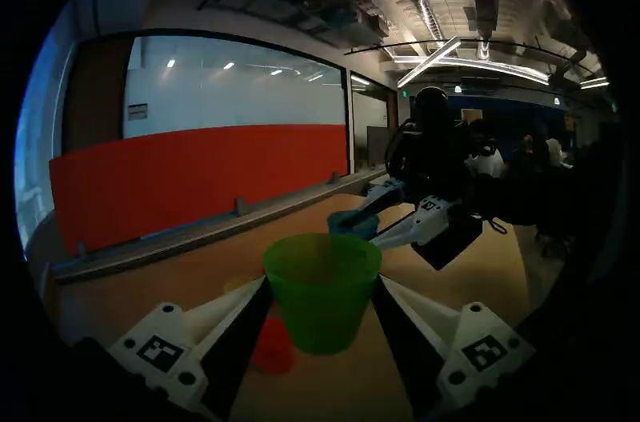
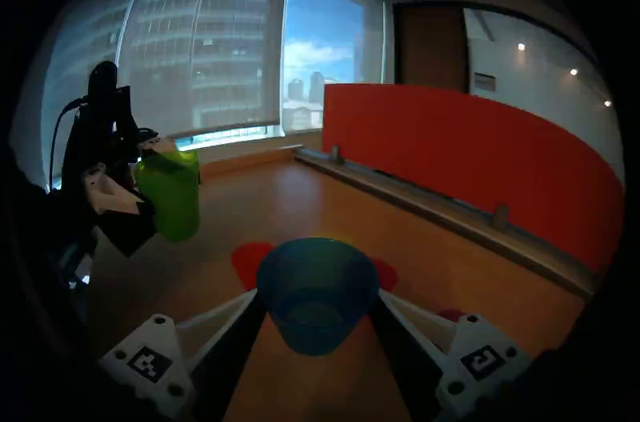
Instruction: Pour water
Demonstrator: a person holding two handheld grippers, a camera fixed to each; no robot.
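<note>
Holding one cup in each claw above the worktop (image 1: 184, 278).
On your left, the left claw (image 1: 320, 290) is clamped on the green cup (image 1: 322, 302), a finger pressing each side and the cup upright; whether it holds water cannot be told. Below it a red disc (image 1: 274, 346) lies on the wood. Further right, your right claw (image 2: 318, 306) is clamped on the blue cup (image 2: 318, 294), also upright and near the green one; its inside is too dim to judge.
</note>
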